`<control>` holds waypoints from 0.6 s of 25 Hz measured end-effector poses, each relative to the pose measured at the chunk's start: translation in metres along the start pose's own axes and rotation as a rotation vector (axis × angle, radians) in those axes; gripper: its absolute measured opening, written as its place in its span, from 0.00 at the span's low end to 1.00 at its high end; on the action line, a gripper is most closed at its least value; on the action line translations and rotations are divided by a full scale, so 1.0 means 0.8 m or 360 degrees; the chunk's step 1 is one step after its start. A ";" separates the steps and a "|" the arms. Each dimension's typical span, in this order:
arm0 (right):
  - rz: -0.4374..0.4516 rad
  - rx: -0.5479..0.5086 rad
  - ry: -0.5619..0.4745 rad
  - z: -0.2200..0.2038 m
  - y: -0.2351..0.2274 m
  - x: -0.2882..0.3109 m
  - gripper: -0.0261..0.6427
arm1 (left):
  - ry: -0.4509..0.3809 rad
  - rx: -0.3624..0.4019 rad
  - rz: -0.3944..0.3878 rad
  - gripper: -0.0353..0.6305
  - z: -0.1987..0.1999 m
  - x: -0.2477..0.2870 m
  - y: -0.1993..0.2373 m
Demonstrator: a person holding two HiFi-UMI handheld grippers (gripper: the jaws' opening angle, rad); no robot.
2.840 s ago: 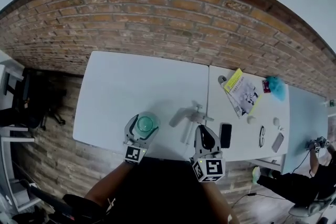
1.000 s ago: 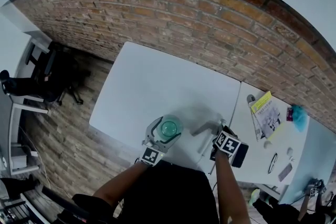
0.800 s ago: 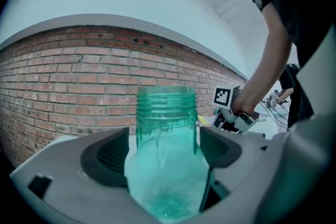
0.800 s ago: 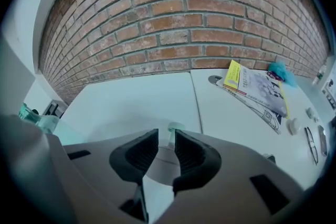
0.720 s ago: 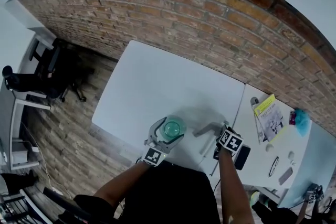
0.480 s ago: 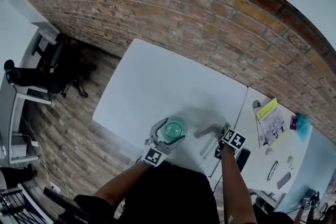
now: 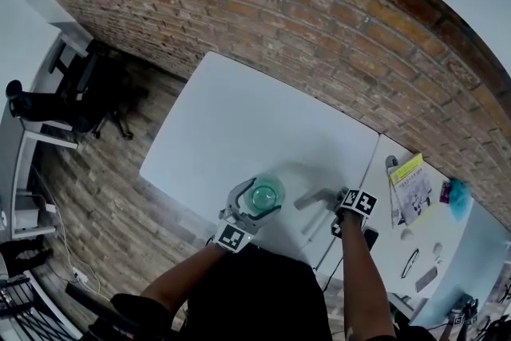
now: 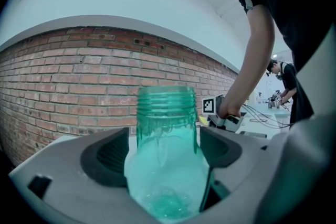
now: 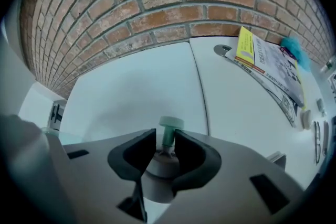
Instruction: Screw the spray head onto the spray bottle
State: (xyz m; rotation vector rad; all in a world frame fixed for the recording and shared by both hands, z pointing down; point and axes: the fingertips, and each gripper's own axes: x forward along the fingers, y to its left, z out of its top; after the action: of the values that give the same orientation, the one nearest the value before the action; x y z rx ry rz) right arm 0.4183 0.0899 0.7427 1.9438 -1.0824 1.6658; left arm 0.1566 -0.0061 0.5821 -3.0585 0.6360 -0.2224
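Our left claw (image 7: 254, 200) is clamped on the bottle (image 8: 167, 113), held upright. The right claw (image 9: 165, 152), its jaws just opening, straddles the spray head (image 9: 169, 131) on the table (image 9: 131, 86). We should close squarely on its collar, then meet the threads straight.

No words or numbers can be read here.
Only black-and-white square code markers show, on the left marker cube (image 7: 232, 236) and the right marker cube (image 7: 361, 202); the yellow booklet (image 9: 269, 63) carries print, but it is too small to read.
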 end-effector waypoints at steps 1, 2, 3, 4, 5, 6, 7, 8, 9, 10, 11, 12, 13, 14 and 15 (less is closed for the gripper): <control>-0.0001 -0.0002 0.0030 0.000 -0.001 0.003 0.20 | 0.0004 -0.0004 0.0000 0.66 0.000 0.000 0.000; -0.0001 -0.0011 0.0065 -0.001 -0.002 0.005 0.20 | 0.0007 -0.0006 0.0001 0.66 -0.001 0.000 0.000; -0.0003 -0.0030 0.0104 -0.003 -0.003 0.008 0.20 | 0.0004 -0.0004 0.0004 0.66 0.000 0.000 -0.001; -0.0008 -0.0052 0.0146 -0.006 -0.004 0.010 0.20 | -0.0004 -0.0002 0.0007 0.66 0.001 0.000 -0.001; -0.0014 -0.0066 0.0187 -0.009 -0.006 0.012 0.20 | -0.0010 -0.0003 0.0011 0.66 0.001 -0.001 -0.001; -0.0019 -0.0068 0.0222 -0.012 -0.008 0.014 0.20 | -0.0010 -0.0007 0.0016 0.66 0.001 -0.001 0.000; -0.0023 -0.0057 0.0251 -0.014 -0.011 0.015 0.20 | -0.0006 -0.0009 0.0018 0.66 0.000 -0.001 0.000; -0.0023 -0.0043 0.0273 -0.016 -0.014 0.017 0.20 | 0.0001 -0.0008 0.0020 0.66 0.000 0.000 0.000; -0.0020 -0.0036 0.0290 -0.016 -0.015 0.018 0.20 | 0.0006 -0.0009 0.0022 0.66 -0.001 0.000 -0.001; -0.0015 -0.0041 0.0305 -0.016 -0.016 0.020 0.20 | 0.0007 -0.0009 0.0024 0.66 -0.001 0.000 -0.001; -0.0008 -0.0057 0.0320 -0.017 -0.015 0.021 0.20 | 0.0007 -0.0008 0.0025 0.66 -0.001 0.000 -0.001; -0.0001 -0.0076 0.0335 -0.017 -0.014 0.021 0.20 | 0.0005 -0.0009 0.0026 0.66 -0.001 0.000 -0.001; 0.0007 -0.0092 0.0347 -0.017 -0.014 0.022 0.20 | 0.0001 -0.0016 0.0027 0.66 0.000 0.001 0.000; 0.0019 -0.0105 0.0356 -0.016 -0.013 0.022 0.20 | -0.0003 -0.0021 0.0029 0.66 0.000 0.001 0.000; 0.0038 -0.0113 0.0363 -0.016 -0.013 0.023 0.20 | -0.0003 -0.0018 0.0032 0.66 0.000 0.002 0.001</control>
State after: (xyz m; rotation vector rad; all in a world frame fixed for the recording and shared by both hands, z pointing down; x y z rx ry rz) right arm 0.4173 0.0996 0.7650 1.6562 -1.0645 1.7852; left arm 0.1576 -0.0069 0.5820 -3.0611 0.6694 -0.2161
